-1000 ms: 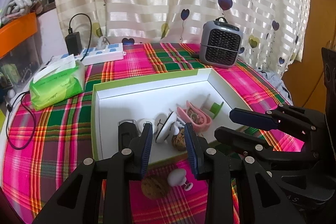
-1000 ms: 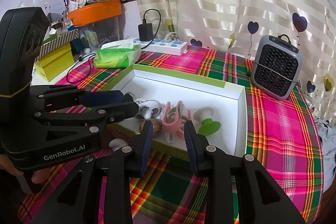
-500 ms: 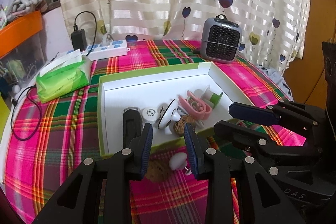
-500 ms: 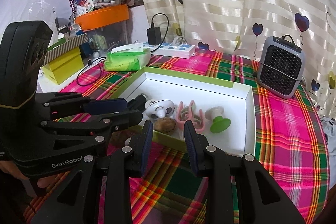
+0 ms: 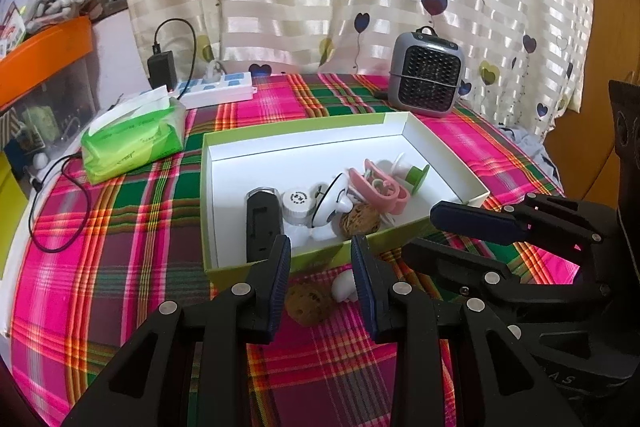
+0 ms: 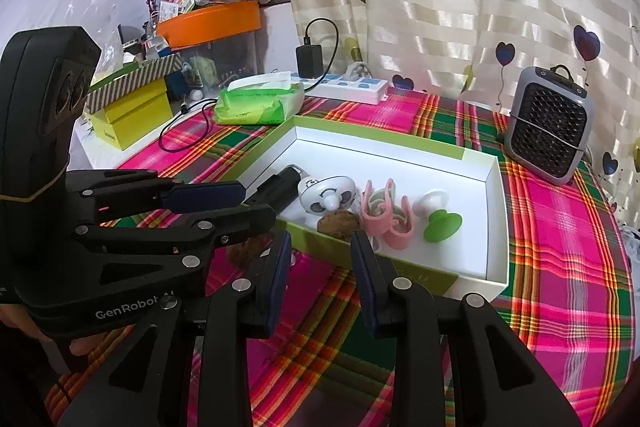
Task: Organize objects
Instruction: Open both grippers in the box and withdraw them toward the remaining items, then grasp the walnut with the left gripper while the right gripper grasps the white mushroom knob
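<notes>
Left to right: the left hand-held gripper [image 5: 320, 279], jaws parted and grasping nothing, hangs over a walnut [image 5: 309, 303] and a white knob [image 5: 345, 287] lying on the plaid counter [image 5: 120, 267] just outside the green-rimmed box [image 5: 304, 129]. The right hand-held gripper [image 6: 320, 279], likewise parted and empty, hovers beside it. Against the earlier frames both views have drawn back, exposing more of the box's near wall; its contents are unchanged, so those two pieces likely remain to be boxed.
</notes>
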{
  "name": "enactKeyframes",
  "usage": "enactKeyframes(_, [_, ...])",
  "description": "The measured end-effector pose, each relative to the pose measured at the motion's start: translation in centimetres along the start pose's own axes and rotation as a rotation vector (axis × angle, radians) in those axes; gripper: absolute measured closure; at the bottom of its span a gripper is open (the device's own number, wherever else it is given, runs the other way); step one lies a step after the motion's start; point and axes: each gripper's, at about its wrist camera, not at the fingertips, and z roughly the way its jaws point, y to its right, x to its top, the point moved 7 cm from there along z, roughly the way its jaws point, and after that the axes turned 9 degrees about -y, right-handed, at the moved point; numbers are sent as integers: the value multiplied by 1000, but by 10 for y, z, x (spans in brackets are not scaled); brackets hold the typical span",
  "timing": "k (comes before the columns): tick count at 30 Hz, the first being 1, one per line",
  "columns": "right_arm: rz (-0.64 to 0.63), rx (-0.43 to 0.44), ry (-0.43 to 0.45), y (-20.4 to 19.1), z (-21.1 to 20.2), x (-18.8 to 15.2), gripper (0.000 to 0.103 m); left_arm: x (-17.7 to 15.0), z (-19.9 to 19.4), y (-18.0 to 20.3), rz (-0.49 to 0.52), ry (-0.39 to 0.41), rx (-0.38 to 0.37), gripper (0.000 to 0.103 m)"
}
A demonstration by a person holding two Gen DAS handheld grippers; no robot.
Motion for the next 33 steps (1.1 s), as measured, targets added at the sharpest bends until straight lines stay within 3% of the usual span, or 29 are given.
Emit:
enactKeyframes(21, [-3,32,-17,-5,9,-6,71,-9,4,-1,8,-16,17,74])
enactKeyframes(26, [-7,30,-27,-6,10,-7,61,-12,4,-4,0,-12,15,74])
enactKeyframes(33, [-22,38,-43,-9,13,-9,60,-18,4,-13,-21,-23,12,71])
